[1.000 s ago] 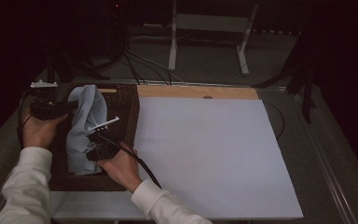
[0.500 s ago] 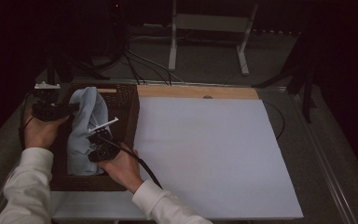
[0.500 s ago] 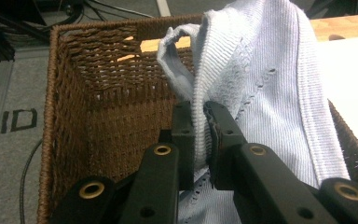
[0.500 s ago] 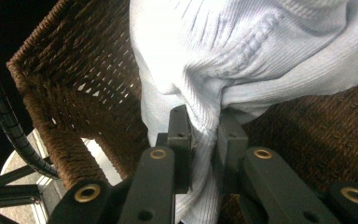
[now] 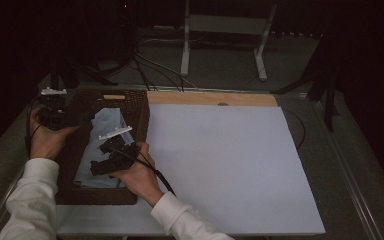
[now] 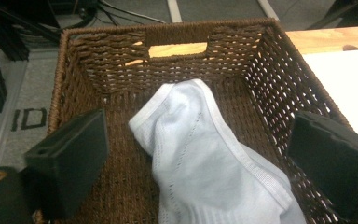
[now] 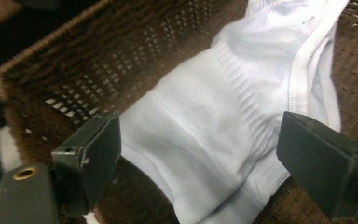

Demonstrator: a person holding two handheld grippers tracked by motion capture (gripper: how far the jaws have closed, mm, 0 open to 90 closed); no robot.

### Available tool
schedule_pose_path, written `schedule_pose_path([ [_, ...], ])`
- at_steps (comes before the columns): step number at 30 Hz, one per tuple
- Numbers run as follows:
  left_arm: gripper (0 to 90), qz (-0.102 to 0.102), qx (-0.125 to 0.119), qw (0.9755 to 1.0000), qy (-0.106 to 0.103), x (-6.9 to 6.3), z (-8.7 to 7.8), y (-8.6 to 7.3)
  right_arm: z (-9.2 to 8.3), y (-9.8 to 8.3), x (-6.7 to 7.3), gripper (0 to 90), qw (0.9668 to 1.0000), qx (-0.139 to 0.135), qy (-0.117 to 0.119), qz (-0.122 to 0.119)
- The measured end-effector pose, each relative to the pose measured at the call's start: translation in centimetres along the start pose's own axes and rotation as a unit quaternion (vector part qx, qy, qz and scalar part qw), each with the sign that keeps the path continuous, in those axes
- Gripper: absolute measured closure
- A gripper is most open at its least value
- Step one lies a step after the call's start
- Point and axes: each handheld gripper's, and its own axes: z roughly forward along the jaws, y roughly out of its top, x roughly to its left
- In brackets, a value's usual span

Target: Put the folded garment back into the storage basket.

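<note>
High view: dark brown wicker basket [image 5: 139,112] at the left edge of the tabletop [image 5: 220,165], hard against the left side of a large white sheet [image 5: 220,165] with a bare wooden strip [image 5: 210,98] along its far edge; pale blue-white garment [image 5: 107,125] lying crumpled inside the basket, on its floor, running from the far end toward the near end; left tongs [image 5: 82,118] at the basket's far left rim, right tongs [image 5: 96,167] over the near part of the basket, above the garment; white sleeves [image 5: 30,200] coming in from the bottom

Left gripper view: both black jaws spread wide, having just been opening, nothing between the pads; garment [image 6: 205,158] lying loose below and beyond them, ribbed hem toward the handle slot in the basket's [image 6: 98,60] far wall

Right gripper view: jaws likewise spread wide, just been opening, garment [image 7: 214,126] lying between them yet clear of both pads, not pinched; folded ribbed band nearest the camera, woven basket wall [image 7: 74,60] on the left
</note>
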Motion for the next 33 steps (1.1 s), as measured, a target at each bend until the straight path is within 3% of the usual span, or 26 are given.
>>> schedule_pose_path([
  [2,0.6,0.0,-0.002,1.0,-0.005,-0.1,0.1,0.0,-0.2,-0.2,-0.4,9.3,0.9999,-0.009,0.01,0.002],
  [10,0.1,-0.012,-0.017,0.9993,-0.031,-0.6,0.2,0.1,-0.9,-0.5,-1.0,4.0,0.999,-0.031,0.034,0.0],
  [12,0.1,-0.009,-0.02,0.9986,-0.048,-0.7,0.1,0.1,-1.1,-0.4,-1.2,3.7,0.9987,-0.035,0.038,0.003],
  [14,0.1,-0.007,-0.023,0.9984,-0.052,-0.9,0.1,0.2,-1.3,-0.4,-1.5,3.5,0.9985,-0.039,0.039,0.003],
  [19,0.0,-0.007,-0.037,0.9971,-0.065,-1.4,-0.1,0.3,-1.8,-0.6,-2.0,2.3,0.998,-0.051,0.038,-0.004],
  [22,0.0,0.001,-0.041,0.9973,-0.06,-1.9,0.0,0.2,-2.1,-0.7,-2.4,0.0,0.9977,-0.059,0.033,-0.007],
  [33,0.0,0.026,-0.048,0.9958,-0.073,-3.9,0.3,0.1,-3.9,-0.9,-3.9,0.0,0.9965,-0.081,0.021,-0.011],
])
